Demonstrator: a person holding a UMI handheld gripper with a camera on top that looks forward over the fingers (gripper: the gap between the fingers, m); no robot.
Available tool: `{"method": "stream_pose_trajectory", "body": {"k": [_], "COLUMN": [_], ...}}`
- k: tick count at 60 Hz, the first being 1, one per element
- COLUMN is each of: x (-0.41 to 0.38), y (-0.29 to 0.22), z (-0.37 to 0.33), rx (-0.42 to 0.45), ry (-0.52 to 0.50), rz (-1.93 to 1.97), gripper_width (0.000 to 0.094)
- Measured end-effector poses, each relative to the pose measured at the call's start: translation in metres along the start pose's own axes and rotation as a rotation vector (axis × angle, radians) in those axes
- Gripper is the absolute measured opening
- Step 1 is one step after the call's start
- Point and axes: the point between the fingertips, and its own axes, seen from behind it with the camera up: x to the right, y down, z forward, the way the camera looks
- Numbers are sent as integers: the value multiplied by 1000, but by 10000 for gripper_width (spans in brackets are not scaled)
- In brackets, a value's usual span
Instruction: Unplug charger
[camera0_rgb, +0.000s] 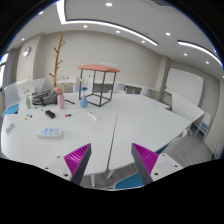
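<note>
My gripper (111, 160) is open and empty, its two magenta pads (78, 158) wide apart above the near edge of a white table (120, 125). Far ahead and to the left on the table lies a flat white thing with dark marks (50, 131) that looks like a power strip. A small black object (51, 114) lies just beyond it. I cannot make out a charger or a cable for certain. Nothing stands between the fingers.
Bottles and clutter (62, 98) stand at the table's far left, with a blue bottle (83, 100) beside them. A small orange-topped table (98, 68) and a wooden coat stand (58, 55) are behind. A whiteboard (182, 85) is at the right. A blue chair seat (125, 182) is below the fingers.
</note>
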Motion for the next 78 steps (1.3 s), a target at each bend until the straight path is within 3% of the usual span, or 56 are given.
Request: {"method": "stream_pose_trajectory", "body": {"k": [8, 24, 40, 67, 78], "x": [-36, -195, -276, -353, -381], "y": [-3, 11, 32, 28, 21], "z": [-1, 14, 47, 224, 280], "rx": [11, 16, 28, 102, 85], "ry": [-76, -224, -303, -371, -390], "rz": [-43, -84, -90, -75, -63], "gripper_width": [853, 853, 854, 853, 852]}}
